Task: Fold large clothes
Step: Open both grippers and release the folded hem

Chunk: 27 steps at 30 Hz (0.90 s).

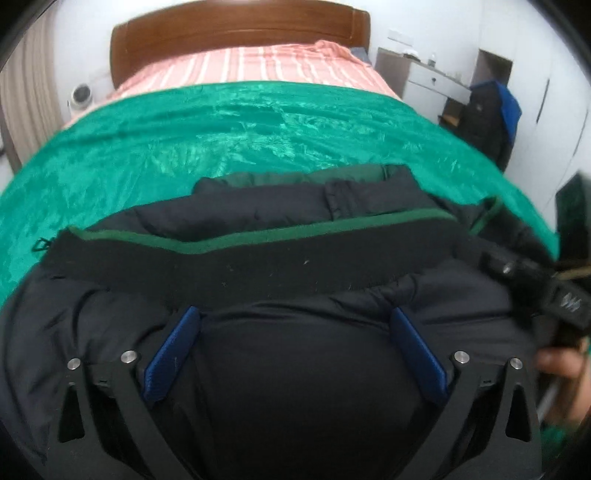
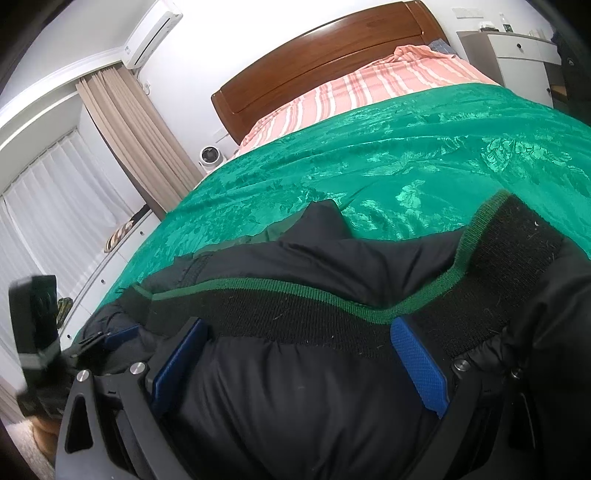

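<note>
The left gripper (image 1: 295, 325) has its blue-padded jaws spread wide over the bulging black padded jacket (image 1: 258, 369), the quilted fabric swelling between the pads without being pinched. The right gripper (image 2: 299, 343) also stands wide apart, its blue pads (image 2: 417, 365) flanking a puffed fold of the same jacket just below the black ribbed knit hem (image 2: 295, 314) edged with a dark green stripe; whether these pads press on the cloth cannot be told. In the left wrist view the other gripper shows at the right edge with a hand (image 1: 561, 365) behind it; a small white mark on its black body is too blurred to read. The jacket lies bunched at the near end of a shiny green bedspread (image 1: 221, 140), beyond which come pink striped bedding (image 2: 388, 85) and a brown wooden headboard (image 1: 240, 29). A wall-mounted air conditioner (image 2: 151, 33) carries a label too small to read.
</note>
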{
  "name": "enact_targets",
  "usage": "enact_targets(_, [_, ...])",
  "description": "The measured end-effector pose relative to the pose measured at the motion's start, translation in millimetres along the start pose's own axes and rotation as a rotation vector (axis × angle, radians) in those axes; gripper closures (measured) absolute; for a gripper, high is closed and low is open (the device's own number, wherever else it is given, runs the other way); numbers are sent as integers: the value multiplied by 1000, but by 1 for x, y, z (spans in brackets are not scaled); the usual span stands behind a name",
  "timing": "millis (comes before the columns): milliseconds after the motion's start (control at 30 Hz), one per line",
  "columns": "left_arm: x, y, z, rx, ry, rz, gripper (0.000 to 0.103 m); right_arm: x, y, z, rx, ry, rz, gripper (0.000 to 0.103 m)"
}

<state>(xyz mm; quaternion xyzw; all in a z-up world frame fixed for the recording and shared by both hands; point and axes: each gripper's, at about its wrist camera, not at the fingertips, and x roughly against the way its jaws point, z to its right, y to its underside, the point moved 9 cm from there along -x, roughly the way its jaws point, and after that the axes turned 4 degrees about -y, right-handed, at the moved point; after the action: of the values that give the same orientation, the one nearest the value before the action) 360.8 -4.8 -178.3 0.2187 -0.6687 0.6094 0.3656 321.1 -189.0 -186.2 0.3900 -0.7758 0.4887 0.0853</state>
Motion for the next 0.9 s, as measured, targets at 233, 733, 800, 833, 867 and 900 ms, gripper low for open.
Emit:
enact_targets(233, [19, 8, 2, -10, -21, -83, 3, -3, 0, -2, 11, 26, -21, 5])
enact_targets(733, [71, 60, 13, -60, -38, -103, 12, 111, 5, -55, -13, 10, 25, 4])
enact_targets(800, [70, 74, 17, -66, -52, -81, 12, 141, 24, -62, -17, -16, 57, 3])
enact_targets(833, [63, 80, 17, -79, -67, -59, 12, 158, 41, -62, -29, -17, 77, 3])
enact_targets(867, [58, 82, 18, -87, -73, -50, 11, 168, 55, -62, -41, -12, 86, 3])
enact_targets(900, [52, 82, 18, -89, -80, -45, 10, 174, 65, -62, -52, -2, 90, 3])
